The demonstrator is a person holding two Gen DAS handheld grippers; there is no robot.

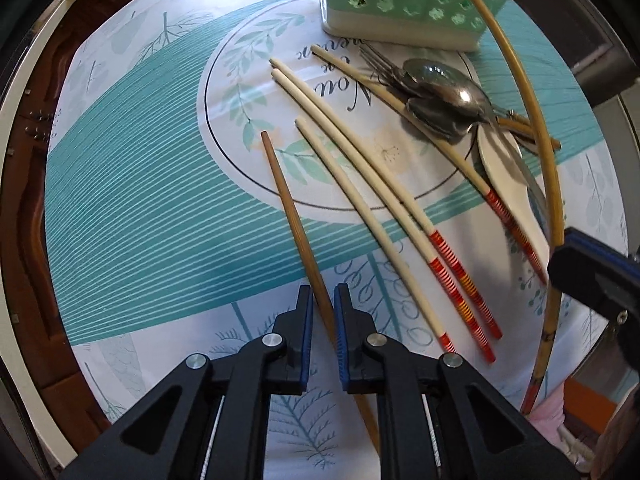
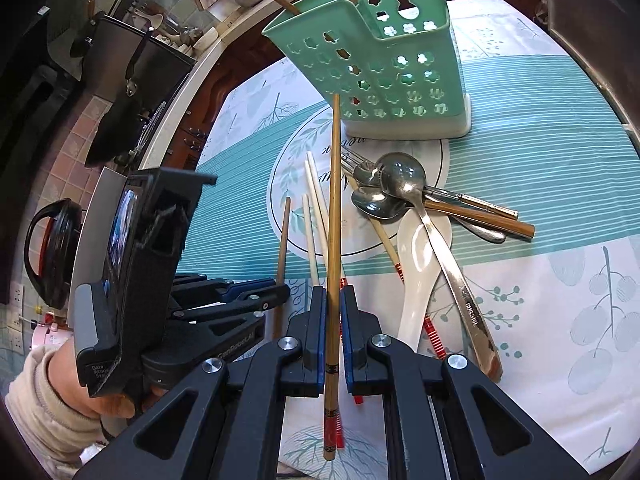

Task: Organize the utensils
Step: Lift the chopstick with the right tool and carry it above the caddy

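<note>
Now, left gripper (image 1: 323,300): jaws nearly together around brown wooden chopstick (image 1: 288,216) lying on bench (image 1: 140,216)
Right gripper (image 2: 333,304): jaws clamped on tan bamboo chopstick (image 2: 334,200), tip near green perforated plastic holder (image 2: 384,76)

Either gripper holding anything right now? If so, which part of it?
Right gripper is shut on a tan bamboo chopstick, near its patterned thick end. Left gripper straddles a brown chopstick toward its thick end; whether the pads press cannot be told.
</note>
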